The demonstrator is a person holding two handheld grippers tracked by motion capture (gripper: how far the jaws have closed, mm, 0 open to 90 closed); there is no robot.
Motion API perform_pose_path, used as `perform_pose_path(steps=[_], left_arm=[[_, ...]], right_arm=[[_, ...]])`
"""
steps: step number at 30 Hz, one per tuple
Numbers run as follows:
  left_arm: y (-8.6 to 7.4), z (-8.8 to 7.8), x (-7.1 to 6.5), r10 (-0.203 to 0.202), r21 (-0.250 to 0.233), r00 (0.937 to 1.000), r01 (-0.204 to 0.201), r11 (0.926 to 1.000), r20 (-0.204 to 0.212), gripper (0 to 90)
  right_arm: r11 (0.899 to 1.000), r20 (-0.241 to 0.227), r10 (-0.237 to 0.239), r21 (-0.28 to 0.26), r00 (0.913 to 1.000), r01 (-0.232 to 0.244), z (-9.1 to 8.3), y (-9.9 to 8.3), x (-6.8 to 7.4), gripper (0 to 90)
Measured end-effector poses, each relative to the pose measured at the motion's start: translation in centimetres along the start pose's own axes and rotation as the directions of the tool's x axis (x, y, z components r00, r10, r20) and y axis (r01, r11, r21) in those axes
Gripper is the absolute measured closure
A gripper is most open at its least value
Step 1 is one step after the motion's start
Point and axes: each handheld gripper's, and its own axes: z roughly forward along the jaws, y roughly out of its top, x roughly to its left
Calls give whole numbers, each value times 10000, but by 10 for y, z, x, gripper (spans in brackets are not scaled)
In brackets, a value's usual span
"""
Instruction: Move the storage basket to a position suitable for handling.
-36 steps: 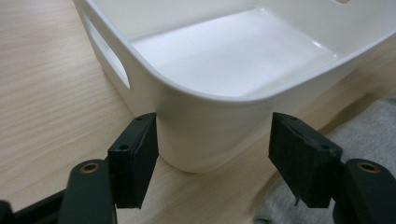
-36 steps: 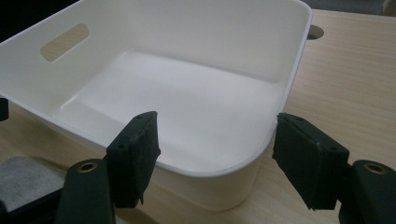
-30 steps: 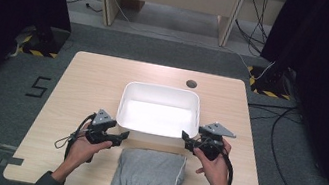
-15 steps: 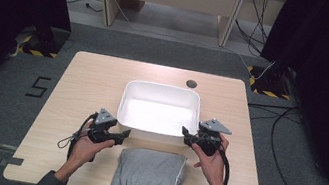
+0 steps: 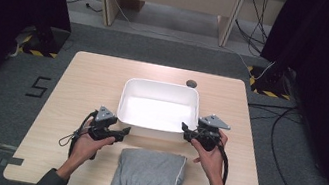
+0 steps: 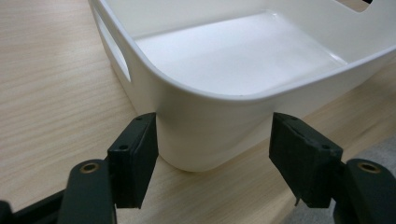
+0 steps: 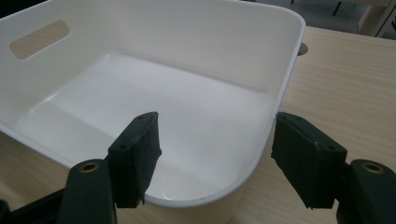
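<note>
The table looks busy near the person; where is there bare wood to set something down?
Free: the table left of the white tub, the strip behind it around the small round hole, and the wood to its right. Crowded: the near edge, where the left gripper, right gripper and folded grey trousers sit close.

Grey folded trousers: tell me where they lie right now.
In the high view the grey folded trousers lie at the table's near edge, just in front of the white tub, between the person's forearms.

A white plastic tub [image 5: 159,108] sits upright and empty at the middle of the table, rounded corners, a slot handle in each short end. Folded grey trousers [image 5: 149,177] lie just before it, at the near edge.
</note>
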Motion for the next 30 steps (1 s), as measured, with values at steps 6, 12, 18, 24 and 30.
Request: perform_pose_path(steps=[6,12,18,24,30], left_arm=[[-1,-1,-2,125,101,9998,-124,9999,-158,340],[-5,-6,-8,213,217,9998,-212,9995,-40,345],[-10,-5,-29,507,94,9968,-514,9986,619,381],[-1,-26,-20,525,-408,9983,-514,9978,269,357],[18,-35,13,-425,-1017,9988,397,9940,-262,332]], right_arm=[[9998,-135,138,130,9998,-136,-4,-1,1,334],[9997,-120,176,150,9998,-174,-9,-4,4,334],[9996,-1044,260,130,9942,-248,-16,-6,10,406],[9991,-416,362,248,9985,-352,-13,-5,7,326],[9977,-210,678,86,9975,-677,-10,-6,-1,325]])
